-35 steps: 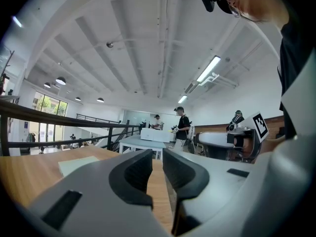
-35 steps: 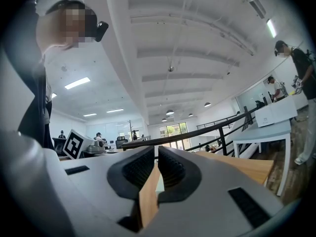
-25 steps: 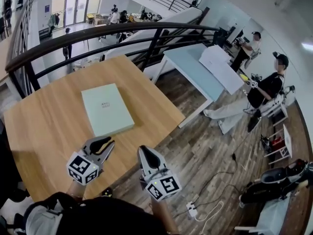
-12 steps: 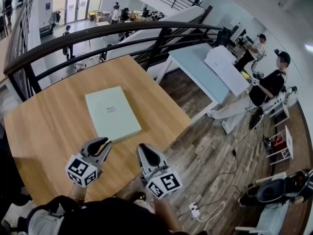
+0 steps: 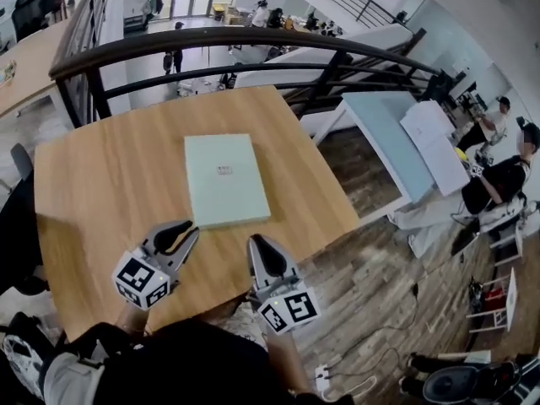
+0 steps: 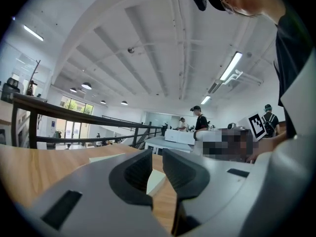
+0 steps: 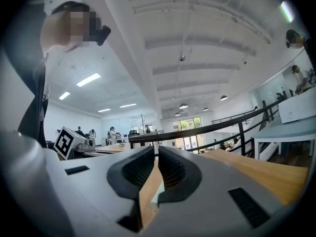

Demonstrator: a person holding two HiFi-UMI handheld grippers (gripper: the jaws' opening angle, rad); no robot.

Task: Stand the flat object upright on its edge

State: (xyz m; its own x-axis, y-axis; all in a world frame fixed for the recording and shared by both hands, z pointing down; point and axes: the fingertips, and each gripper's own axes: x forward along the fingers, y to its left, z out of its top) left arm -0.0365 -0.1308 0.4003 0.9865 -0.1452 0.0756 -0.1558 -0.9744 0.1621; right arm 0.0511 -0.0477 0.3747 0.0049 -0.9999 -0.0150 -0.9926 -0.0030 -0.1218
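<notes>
Lying on wooden counter (image 5: 101, 184), pale-green flat box (image 5: 226, 180): judged stiff, light; to be taken by opposite edges; left claw (image 5: 190, 231) barely parted, right claw (image 5: 255, 242) clenched, both empty.

**Head view.** The print at the centre of the flat object (image 5: 224, 178) is too small to read. The left gripper (image 5: 187, 230) and the right gripper (image 5: 256, 245) cover parts of the near edge of the table (image 5: 101, 192). The person (image 5: 169, 369) is cut off by the bottom edge. The figures (image 5: 173, 57) on the far lower floor are too small to tell apart.

**Left gripper view.** The flat object shows only as a pale corner between the jaws and a strip to their left.

**Right gripper view.** Only a thin pale sliver shows between the jaws.
</notes>
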